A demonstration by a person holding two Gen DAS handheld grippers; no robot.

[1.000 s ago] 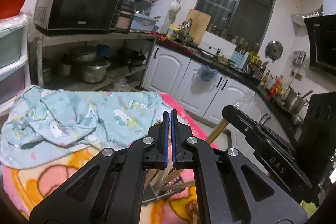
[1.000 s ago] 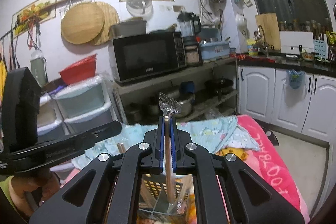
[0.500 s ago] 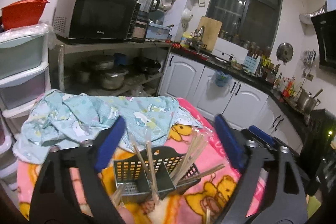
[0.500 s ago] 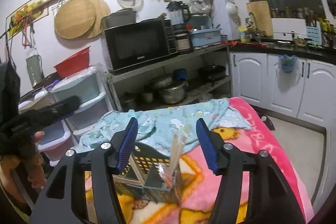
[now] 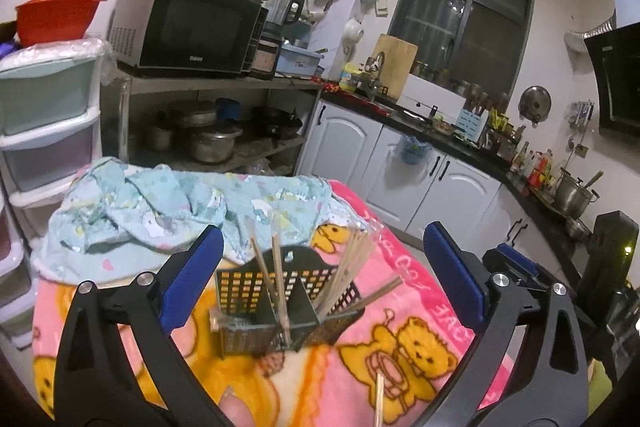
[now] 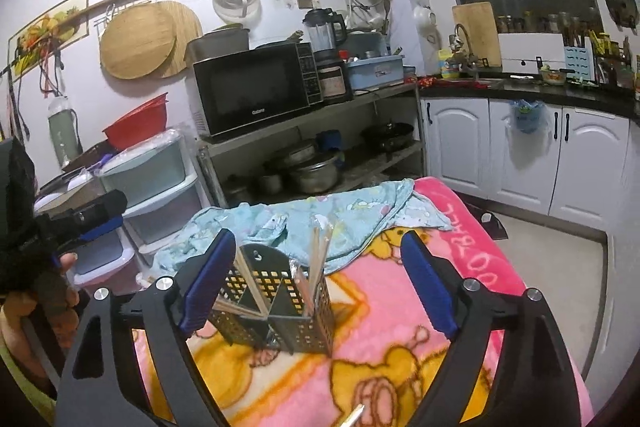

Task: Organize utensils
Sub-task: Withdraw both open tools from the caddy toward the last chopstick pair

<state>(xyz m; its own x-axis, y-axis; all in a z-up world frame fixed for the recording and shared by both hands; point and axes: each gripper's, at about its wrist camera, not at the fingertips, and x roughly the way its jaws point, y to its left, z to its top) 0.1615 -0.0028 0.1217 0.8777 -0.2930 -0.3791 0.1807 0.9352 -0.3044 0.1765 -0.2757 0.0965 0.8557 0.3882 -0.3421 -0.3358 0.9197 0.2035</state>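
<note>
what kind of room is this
A home kitchen, most likely. A microwave sits on a metal shelf with pots stacked below, and white cabinets run under a dark counter with a tap.

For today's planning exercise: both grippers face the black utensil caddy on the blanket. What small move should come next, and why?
Probably lower the open left gripper toward the loose chopstick lying on the pink blanket near the camera. Both grippers are empty, the right gripper too, and the other sticks already stand in the caddy.
</note>
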